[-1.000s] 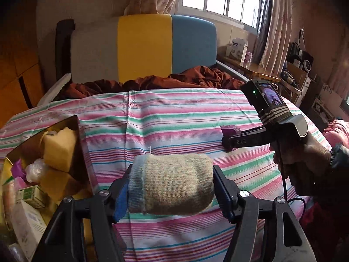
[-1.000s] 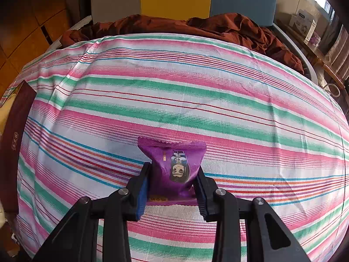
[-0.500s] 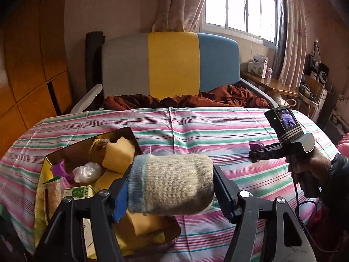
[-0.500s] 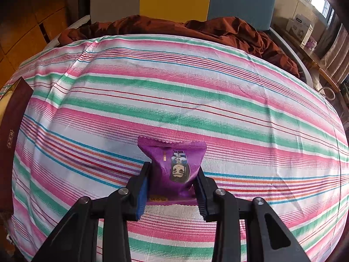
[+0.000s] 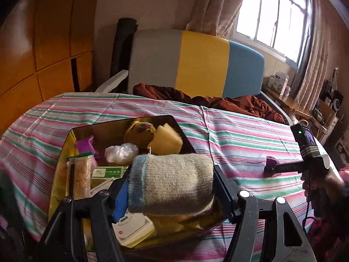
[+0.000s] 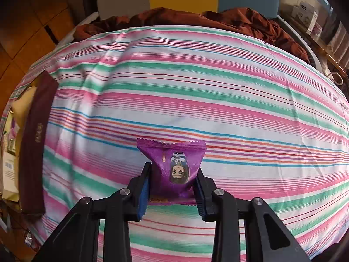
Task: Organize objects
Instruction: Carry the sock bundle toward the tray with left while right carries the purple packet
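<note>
1. We held the left gripper (image 5: 172, 187) clamped on a rolled beige sock (image 5: 172, 184) with a blue cuff, both pads pressing its ends so that it lay crosswise between the jaws.
2. The sock hung above the near part of an open box (image 5: 65, 144), a dark-walled box with a yellowish lining that sat on the striped bedsheet (image 5: 229, 135).
3. In the box we saw a yellow sponge (image 5: 168, 139), a clear plastic bundle (image 5: 121, 151), a purple packet (image 5: 86, 143), a long pack of biscuits (image 5: 81, 174), a small green-and-white carton (image 5: 108, 171) and a white carton (image 5: 135, 229) near the front wall.
4. We kept the right gripper (image 6: 173, 185) closed tightly on a purple snack packet (image 6: 174, 163), its jaws squeezing the lower half while the crimped top edge stood free above them.
5. That packet was held over the striped sheet, well to the right of the box, whose dark red side (image 6: 32, 148) showed at the left edge of the right wrist view.
6. From the left wrist view, the right gripper (image 5: 271, 166) and the hand (image 5: 320, 181) holding it appeared at the far right, with a bit of purple visible at its tip.
7. A rumpled brown blanket (image 5: 218, 100) lay at the far end of the bed against a grey, yellow and blue headboard (image 5: 200, 61).
</note>
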